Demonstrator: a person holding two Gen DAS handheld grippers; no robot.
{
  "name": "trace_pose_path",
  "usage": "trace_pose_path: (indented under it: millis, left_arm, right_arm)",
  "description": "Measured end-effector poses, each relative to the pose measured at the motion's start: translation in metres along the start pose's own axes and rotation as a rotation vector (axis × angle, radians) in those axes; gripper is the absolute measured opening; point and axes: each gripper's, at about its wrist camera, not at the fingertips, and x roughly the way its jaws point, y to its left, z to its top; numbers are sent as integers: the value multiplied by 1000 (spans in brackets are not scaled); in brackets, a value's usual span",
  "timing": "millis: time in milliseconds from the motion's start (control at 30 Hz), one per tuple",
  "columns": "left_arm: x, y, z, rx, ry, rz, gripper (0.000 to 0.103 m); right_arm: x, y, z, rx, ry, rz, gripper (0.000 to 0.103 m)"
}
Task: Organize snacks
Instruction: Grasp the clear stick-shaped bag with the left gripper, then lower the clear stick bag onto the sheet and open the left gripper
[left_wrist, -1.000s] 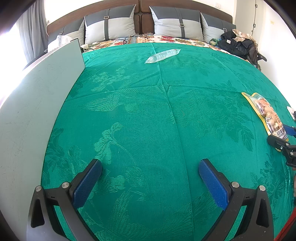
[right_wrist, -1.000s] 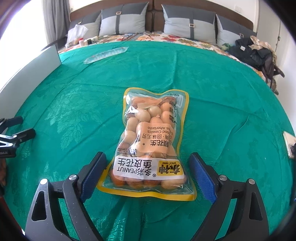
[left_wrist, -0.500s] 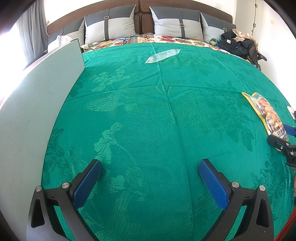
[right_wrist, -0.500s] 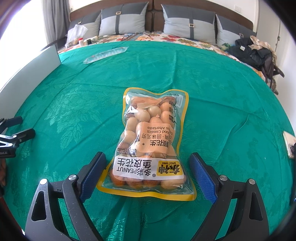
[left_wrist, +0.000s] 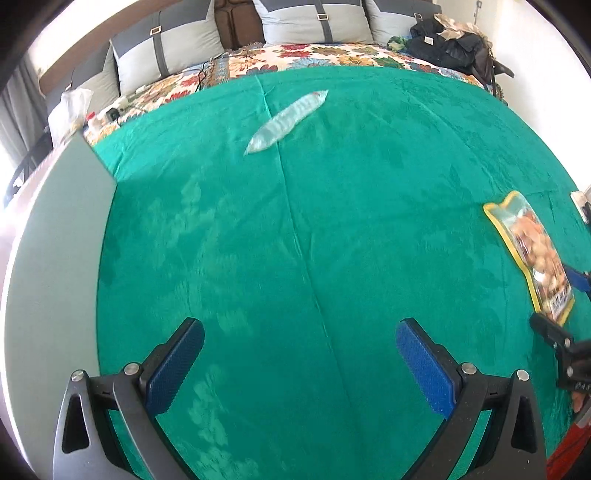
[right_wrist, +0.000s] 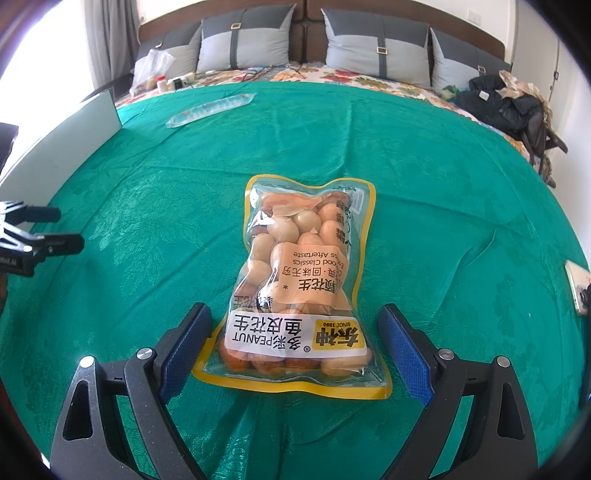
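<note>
A clear, yellow-edged bag of peanuts (right_wrist: 299, 277) lies flat on the green bedspread (right_wrist: 443, 177). My right gripper (right_wrist: 295, 314) is open, and the bag's near end sits between its blue pads without being pinched. The same bag (left_wrist: 532, 254) shows at the right edge of the left wrist view. A long clear packet (left_wrist: 288, 122) lies far up the bed, also seen as the clear packet (right_wrist: 210, 110). My left gripper (left_wrist: 299, 332) is open over bare bedspread with nothing between its fingers; it appears as the left gripper (right_wrist: 37, 229) at the left edge.
A grey board (left_wrist: 48, 258) stands along the bed's left side. Pillows (right_wrist: 243, 40) line the headboard. Black clothes and a bag (right_wrist: 509, 103) are piled at the far right. A phone (right_wrist: 578, 291) lies at the right edge. A white plastic bag (right_wrist: 151, 66) sits far left.
My left gripper has lifted and tilted, so its view now rolls and reaches further up the bed. The right gripper and the peanut bag have barely moved.
</note>
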Motion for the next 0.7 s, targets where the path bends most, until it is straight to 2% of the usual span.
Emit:
trace_pose_path:
  millis: [67, 233, 333, 400, 433, 467, 500, 533, 567, 600, 667, 700]
  left_arm:
    - [12, 6, 40, 16, -6, 45, 103]
    - [58, 26, 111, -65, 28, 86, 102]
    - [87, 34, 138, -104, 58, 97, 91]
    - [100, 35, 150, -133, 62, 82, 82]
    - [105, 34, 154, -147, 54, 63, 81]
    - [105, 34, 156, -159, 36, 36, 74]
    - [107, 33, 158, -167, 22, 1, 58]
    - [105, 33, 159, -176, 2, -16, 49]
    - [105, 31, 161, -174, -4, -18, 34]
    - [103, 30, 159, -172, -11, -31, 25]
    - [97, 29, 152, -172, -19, -42, 19]
    - [93, 30, 145, -188, -14, -47, 19]
  right_arm:
    - [0, 0, 0, 0, 0, 0, 93]
    - [0, 0, 0, 1, 0, 0, 93]
    - [0, 0, 0, 1, 0, 0, 94]
    - [0, 0, 0, 1, 0, 0, 94]
    - [0, 0, 0, 1, 0, 0, 94]
    - [0, 0, 0, 1, 0, 0, 94]
    - [0, 0, 0, 1, 0, 0, 94]
    - [0, 0, 0, 1, 0, 0, 94]
    - [0, 0, 0, 1, 0, 0, 94]
    - [0, 0, 0, 1, 0, 0, 94]
    - [0, 0, 0, 2, 0, 0, 94]
    - [0, 0, 0, 2, 0, 0, 94]
